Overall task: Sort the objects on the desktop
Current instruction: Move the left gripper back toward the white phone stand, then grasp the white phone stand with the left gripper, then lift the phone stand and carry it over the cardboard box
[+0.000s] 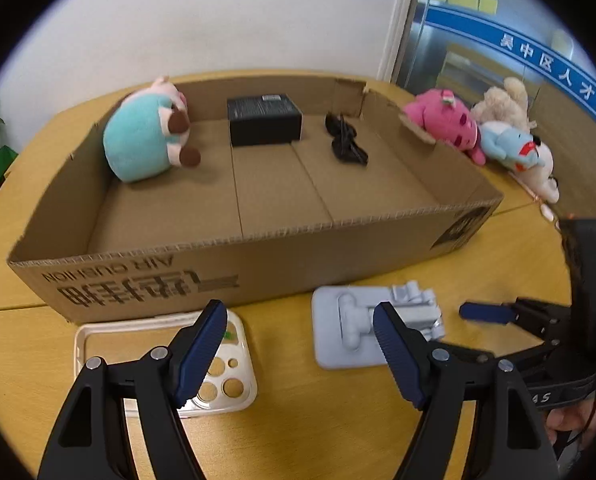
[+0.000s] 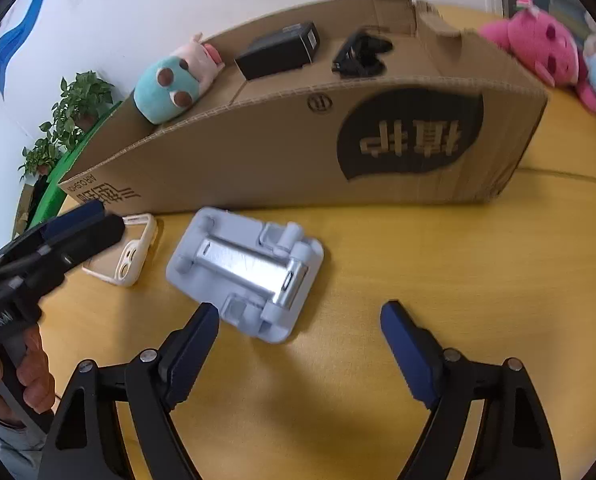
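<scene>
While both tools are being held low over the yellow counter [image 2: 438, 248], nothing is being gripped by either. The left tool [image 1: 298, 344] is being kept spread, its blue pads [image 1: 398, 356] standing apart above the counter between a cream phone case [image 1: 233, 384] and a pale blue folding stand [image 1: 338, 344]; no object is lying between them. The right tool [image 2: 298, 344] is likewise being shown spread, with only bare counter between its fingers [image 2: 408, 344], and the stand is lying flat just beyond its left finger, not touching it. The phone case is being shown flat on the counter just beside the stand, both close to the near wall of a long, open cardboard box [image 1: 257, 268]. Inside the box, a teal and pink plush toy [image 1: 145, 136] is resting at one end, a black rectangular box [image 1: 263, 120] is sitting in the middle, and a black tangled item [image 1: 344, 140], too blurred to identify, is lying further along. Beyond the far end of the box, a pink plush [image 1: 446, 120], a light blue plush [image 1: 506, 146] and a beige plush [image 1: 502, 106] are being shown piled together on the counter.
</scene>
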Demonstrator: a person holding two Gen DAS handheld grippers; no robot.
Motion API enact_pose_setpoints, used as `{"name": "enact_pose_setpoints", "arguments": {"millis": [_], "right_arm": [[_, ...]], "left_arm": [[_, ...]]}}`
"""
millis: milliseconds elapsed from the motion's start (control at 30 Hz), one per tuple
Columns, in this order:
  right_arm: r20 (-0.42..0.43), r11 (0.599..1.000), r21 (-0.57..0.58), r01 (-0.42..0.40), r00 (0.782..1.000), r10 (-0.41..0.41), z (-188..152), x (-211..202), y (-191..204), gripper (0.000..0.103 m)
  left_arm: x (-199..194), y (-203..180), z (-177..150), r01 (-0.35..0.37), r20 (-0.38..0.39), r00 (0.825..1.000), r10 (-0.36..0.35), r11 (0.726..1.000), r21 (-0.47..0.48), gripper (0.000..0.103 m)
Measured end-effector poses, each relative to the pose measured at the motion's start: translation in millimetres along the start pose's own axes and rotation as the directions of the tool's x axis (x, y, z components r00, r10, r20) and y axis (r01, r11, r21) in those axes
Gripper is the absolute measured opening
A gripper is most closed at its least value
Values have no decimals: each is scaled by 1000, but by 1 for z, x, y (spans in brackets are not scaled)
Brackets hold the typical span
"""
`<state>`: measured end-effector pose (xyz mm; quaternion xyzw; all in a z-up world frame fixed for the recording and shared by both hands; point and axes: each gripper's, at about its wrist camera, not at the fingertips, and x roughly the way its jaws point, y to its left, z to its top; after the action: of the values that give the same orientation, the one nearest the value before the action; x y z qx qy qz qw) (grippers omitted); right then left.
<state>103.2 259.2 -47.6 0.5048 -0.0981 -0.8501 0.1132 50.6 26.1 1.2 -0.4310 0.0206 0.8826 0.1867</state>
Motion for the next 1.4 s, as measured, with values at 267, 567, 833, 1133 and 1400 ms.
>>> {"name": "enact_pose_setpoints", "arguments": {"millis": [267, 567, 833, 1133, 1400], "right_arm": [[32, 997, -71, 38, 999, -36, -1, 5, 7, 42], [42, 999, -22, 24, 999, -23, -10, -8, -20, 30], [33, 999, 7, 32, 999, -32, -24, -22, -35, 30], [35, 1000, -7, -12, 999, 12, -26, -22, -33, 29], [61, 1000, -5, -24, 998, 24, -28, -28, -28, 29]], "left_arm": [[9, -10, -9, 58, -32, 998, -57, 998, 18, 76], [26, -32, -19, 156, -107, 982, -157, 988, -20, 76], [43, -56, -25, 163, -143, 976, -162, 987, -3, 65], [41, -52, -27, 187, -136, 972, -189, 982, -32, 37], [24, -55, -24, 154, -88, 984, -154, 988, -9, 36]]}}
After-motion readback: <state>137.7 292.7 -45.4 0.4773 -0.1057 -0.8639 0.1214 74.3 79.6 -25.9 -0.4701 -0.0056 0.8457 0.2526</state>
